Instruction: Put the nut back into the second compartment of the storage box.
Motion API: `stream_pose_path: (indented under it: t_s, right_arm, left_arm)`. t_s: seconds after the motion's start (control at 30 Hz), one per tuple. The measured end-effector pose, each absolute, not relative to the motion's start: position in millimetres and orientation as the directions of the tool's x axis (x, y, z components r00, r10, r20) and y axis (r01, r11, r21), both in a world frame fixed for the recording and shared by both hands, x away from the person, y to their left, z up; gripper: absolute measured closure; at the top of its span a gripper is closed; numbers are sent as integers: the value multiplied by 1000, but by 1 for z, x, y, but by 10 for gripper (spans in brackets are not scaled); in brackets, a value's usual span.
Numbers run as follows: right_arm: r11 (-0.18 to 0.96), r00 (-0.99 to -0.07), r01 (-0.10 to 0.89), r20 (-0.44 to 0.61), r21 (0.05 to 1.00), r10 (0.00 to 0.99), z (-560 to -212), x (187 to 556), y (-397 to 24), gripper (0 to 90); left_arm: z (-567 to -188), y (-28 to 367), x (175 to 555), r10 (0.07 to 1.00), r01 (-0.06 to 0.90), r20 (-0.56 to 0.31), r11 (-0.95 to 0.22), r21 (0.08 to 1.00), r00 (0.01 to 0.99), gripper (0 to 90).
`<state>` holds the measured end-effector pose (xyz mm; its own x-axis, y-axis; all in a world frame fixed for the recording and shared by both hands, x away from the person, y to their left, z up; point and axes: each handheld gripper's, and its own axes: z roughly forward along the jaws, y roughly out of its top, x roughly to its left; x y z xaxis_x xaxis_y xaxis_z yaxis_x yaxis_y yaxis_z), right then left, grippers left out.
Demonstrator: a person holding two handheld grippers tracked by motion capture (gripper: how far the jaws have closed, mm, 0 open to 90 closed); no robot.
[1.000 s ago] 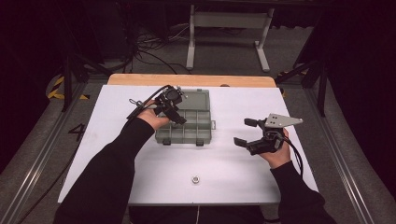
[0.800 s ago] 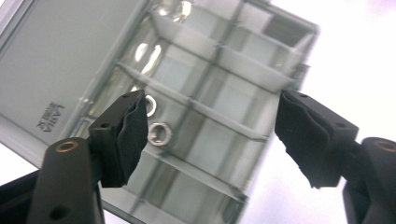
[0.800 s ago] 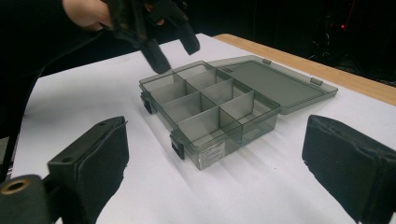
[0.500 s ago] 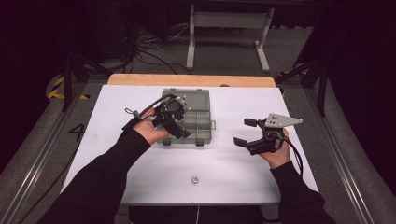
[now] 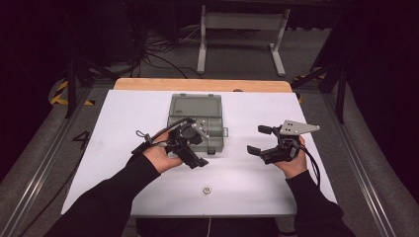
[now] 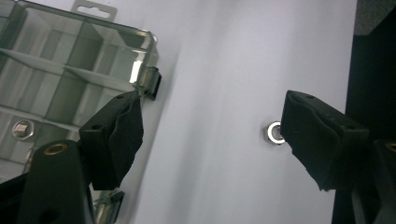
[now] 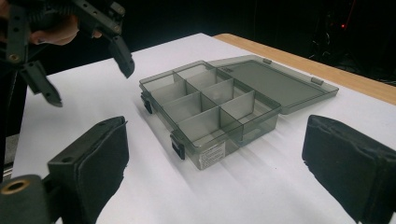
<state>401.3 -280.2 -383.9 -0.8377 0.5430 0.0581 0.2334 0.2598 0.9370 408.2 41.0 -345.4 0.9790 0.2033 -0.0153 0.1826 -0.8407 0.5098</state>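
While left tongs (image 6: 205,135) gape empty | nut (image 6: 274,133) near table edge (image 6: 348,93)

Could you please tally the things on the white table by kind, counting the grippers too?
Compartment box, lid open: 1
Metal nuts: 2, one loose on the table, one inside a box compartment
Grippers: 2, left gripper and right gripper, both with fingers apart
Total: 5
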Motion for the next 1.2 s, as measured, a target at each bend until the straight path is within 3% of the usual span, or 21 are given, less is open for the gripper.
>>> stream_pose_path:
  t_s: [0.8,1.2]
  right_arm:
    - [261,-838,233,57,937,543,-384,401,-280,78]
    - [263,-838,233,56,936,543,-384,401,-279,78]
  left_arm:
    - [-376,23,378,136,136,-34,-874,466,990,238]
    - [-402,15,374,117,132,-62,-903,409,991,295]
